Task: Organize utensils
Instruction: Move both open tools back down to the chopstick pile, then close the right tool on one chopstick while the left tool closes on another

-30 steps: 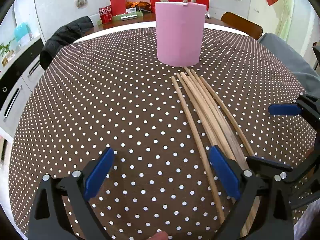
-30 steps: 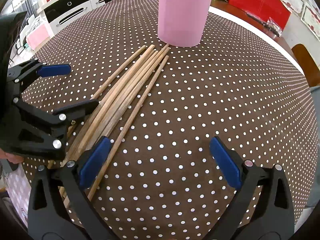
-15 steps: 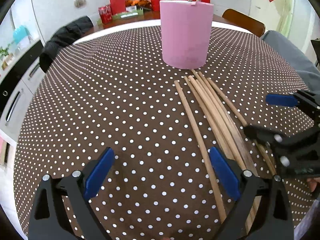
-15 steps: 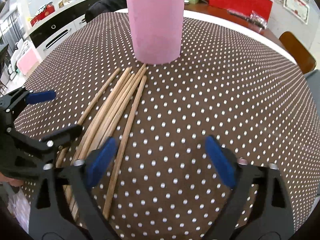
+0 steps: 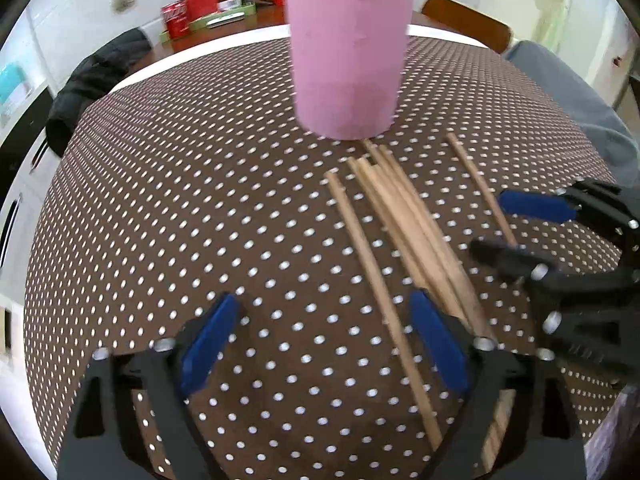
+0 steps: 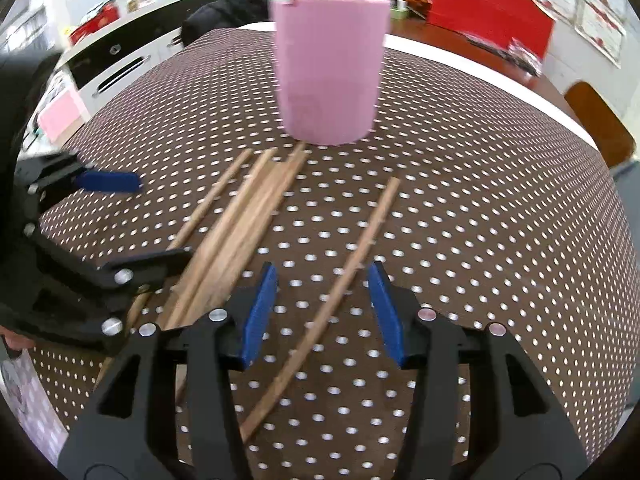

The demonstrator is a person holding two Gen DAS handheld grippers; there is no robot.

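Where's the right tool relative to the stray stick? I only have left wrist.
Observer: The right tool straddles the stray stick. The stick runs between the pads, jaws open, with a gap on each side.
Operator: How much stick is behind the pads?
Observer: A good part of it runs back under the tool body, so the pads sit around mid-length.
Operator: And my left tool, seen from there?
Observer: The left tool is open. Its near finger lies over the outer stick of the bundle. I can't tell if it touches.
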